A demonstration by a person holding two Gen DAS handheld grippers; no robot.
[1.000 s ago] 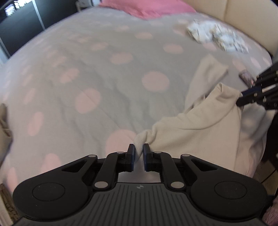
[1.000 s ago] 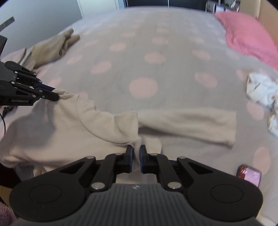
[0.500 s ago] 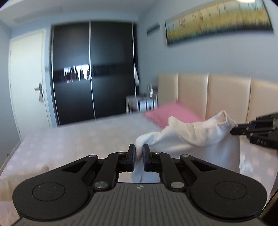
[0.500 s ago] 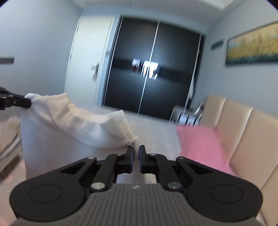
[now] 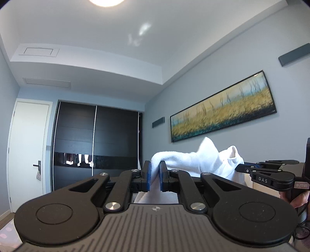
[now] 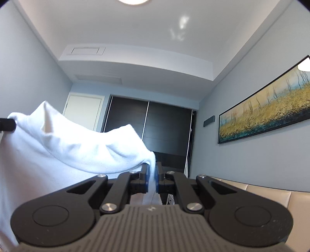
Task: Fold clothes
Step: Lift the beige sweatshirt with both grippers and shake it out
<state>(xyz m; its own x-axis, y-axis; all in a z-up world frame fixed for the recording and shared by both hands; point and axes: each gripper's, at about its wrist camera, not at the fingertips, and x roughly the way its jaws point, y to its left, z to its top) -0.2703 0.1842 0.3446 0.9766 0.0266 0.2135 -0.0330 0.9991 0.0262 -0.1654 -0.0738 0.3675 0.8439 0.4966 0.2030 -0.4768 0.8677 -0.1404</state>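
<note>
Room evenly bright. Ceiling lamp (image 5: 106,2) above the fingers blown out; soft glare patch (image 6: 182,20) on ceiling. Painting (image 5: 222,110) right of fingers slightly blurred. Fisheye bends walls; corners dark.

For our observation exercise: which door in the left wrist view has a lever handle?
The white door, left of the dark wardrobe doors, which show none.

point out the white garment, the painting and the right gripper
white garment (image 6: 64,147), right wrist view, on its draped middle.
painting (image 5: 222,114), left wrist view, on the yellow field.
right gripper (image 6: 152,179), right wrist view, between its fingertips.
</note>
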